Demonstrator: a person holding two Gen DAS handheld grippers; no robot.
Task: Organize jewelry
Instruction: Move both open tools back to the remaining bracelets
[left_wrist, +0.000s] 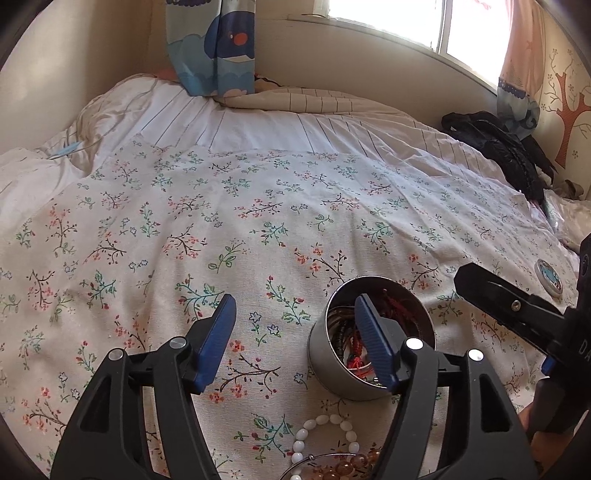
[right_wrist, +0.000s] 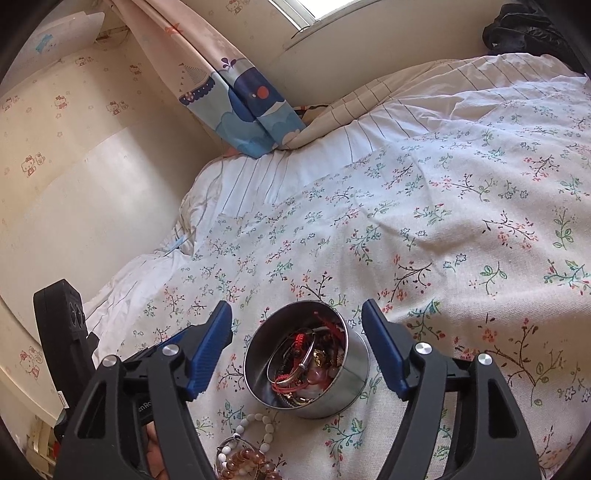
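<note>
Floral bedspread (left_wrist: 258, 221) under a window (left_wrist: 424, 22) bears a jewelry tin (right_wrist: 354, 384).

Partial white lettering "enRo" stood on the black gripper body (right_wrist: 142, 406) at lower left in the right wrist view. Letters "DA", cut off, stood on the right gripper (left_wrist: 585, 349) in the left wrist view. Nothing else was readable.

One round tin (right_wrist: 334, 391), one tin lid (left_wrist: 549, 283), two loose bracelets — white-beaded (left_wrist: 325, 432), amber-beaded (left_wrist: 354, 466).

Silver tin (right_wrist: 334, 397), white bead bracelet (left_wrist: 325, 432), floral white bedspread (left_wrist: 258, 221).
</note>
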